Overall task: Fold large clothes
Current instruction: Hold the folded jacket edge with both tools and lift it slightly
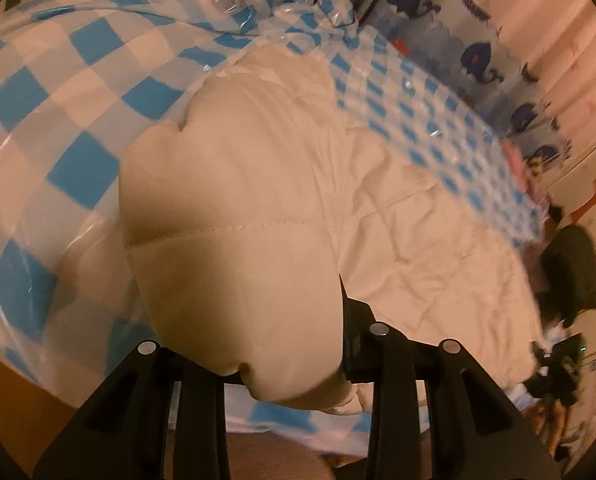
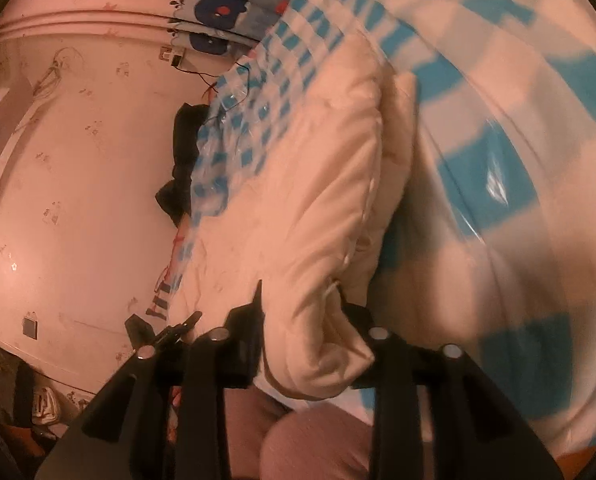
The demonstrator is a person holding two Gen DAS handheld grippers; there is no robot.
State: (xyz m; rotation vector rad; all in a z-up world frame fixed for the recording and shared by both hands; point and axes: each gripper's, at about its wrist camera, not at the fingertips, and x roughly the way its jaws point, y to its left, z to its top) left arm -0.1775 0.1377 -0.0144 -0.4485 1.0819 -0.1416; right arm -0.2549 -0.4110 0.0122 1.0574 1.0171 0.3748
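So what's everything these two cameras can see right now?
Padded garment: one, cream, quilted, lying on the checked sheet, one bunched edge in each gripper.
Checked sheet: one, blue and white, glossy plastic, spread under the garment.
Whale-print fabric: one, pale blue with navy whales, beyond the sheet.
Black cloth: one, dark, at the sheet's far edge.
Wall: pinkish, with small motifs.
Left gripper: one, black, closed on the garment.
Right gripper: one, black, closed on the garment.

A puffy cream quilted garment (image 1: 234, 216) lies bunched and folded over on blue-checked plastic sheeting (image 1: 58, 92).
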